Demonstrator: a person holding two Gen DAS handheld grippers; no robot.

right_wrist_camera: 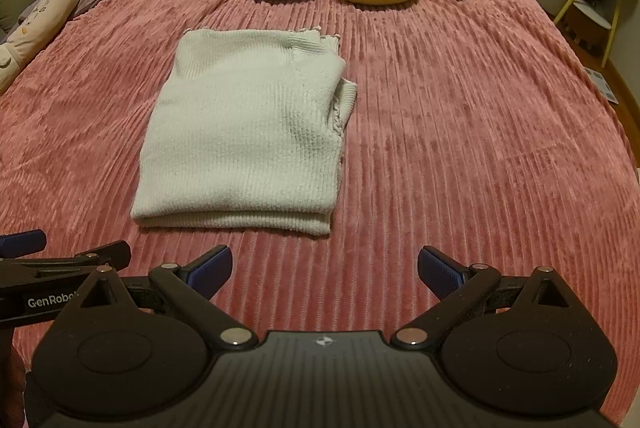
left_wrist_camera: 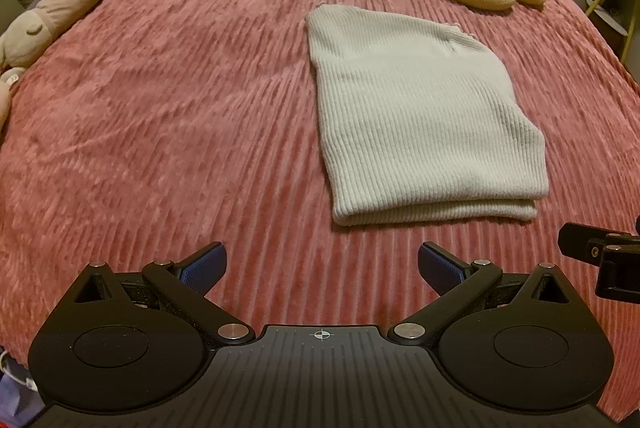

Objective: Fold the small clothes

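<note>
Both grippers, left gripper (left_wrist_camera: 322,266) and right gripper (right_wrist_camera: 324,268), are held wide open, nothing gripped. The folded knit top (right_wrist_camera: 244,131) looks soft, floppy, light; probably best pinched at the near corners.

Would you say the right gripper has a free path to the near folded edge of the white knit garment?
Probably yes. The right gripper is open, and only bare pink bedspread lies between it and the white knit garment. The left gripper sits off to the side.
</note>
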